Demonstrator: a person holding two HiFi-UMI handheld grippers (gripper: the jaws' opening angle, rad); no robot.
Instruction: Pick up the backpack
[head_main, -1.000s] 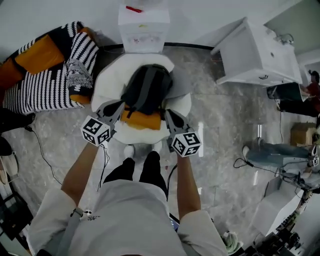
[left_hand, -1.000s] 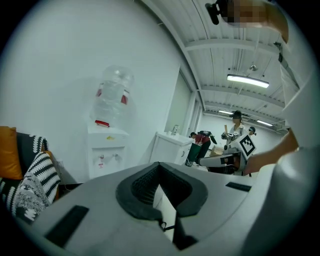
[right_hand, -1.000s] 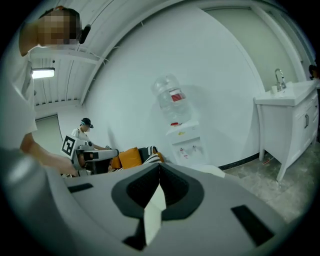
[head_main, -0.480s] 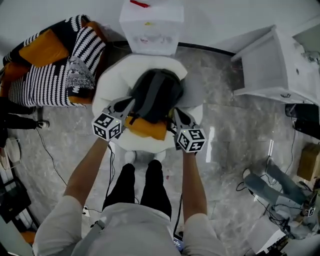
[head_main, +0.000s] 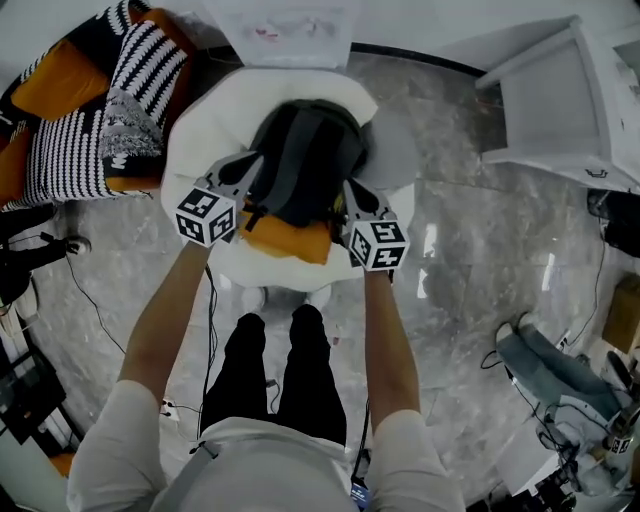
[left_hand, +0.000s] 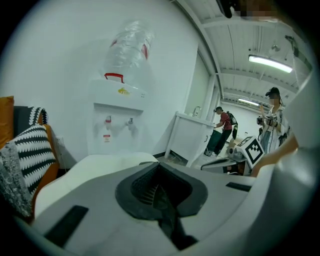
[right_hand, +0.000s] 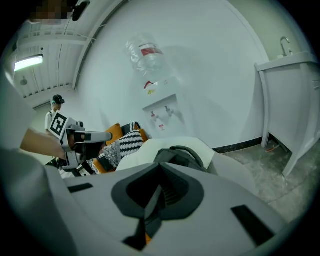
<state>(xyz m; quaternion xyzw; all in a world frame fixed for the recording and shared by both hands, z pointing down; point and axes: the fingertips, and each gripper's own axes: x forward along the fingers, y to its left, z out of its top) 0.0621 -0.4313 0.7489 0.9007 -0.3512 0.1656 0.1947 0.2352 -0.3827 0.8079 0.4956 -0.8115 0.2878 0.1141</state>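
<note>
Jaws closed, left gripper (head_main: 254, 161), right gripper (head_main: 349, 187) flank backpack (head_main: 305, 160) on white chair (head_main: 196, 150).

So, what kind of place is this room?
Probably an office or lab lounge corner: a water dispenser stands against the wall, striped cushions lie beside the seat, and other people stand further back.

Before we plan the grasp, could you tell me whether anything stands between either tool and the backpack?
Nothing visible does: the left tool and the right tool flank the backpack on the white seat, jaws shut.
</note>
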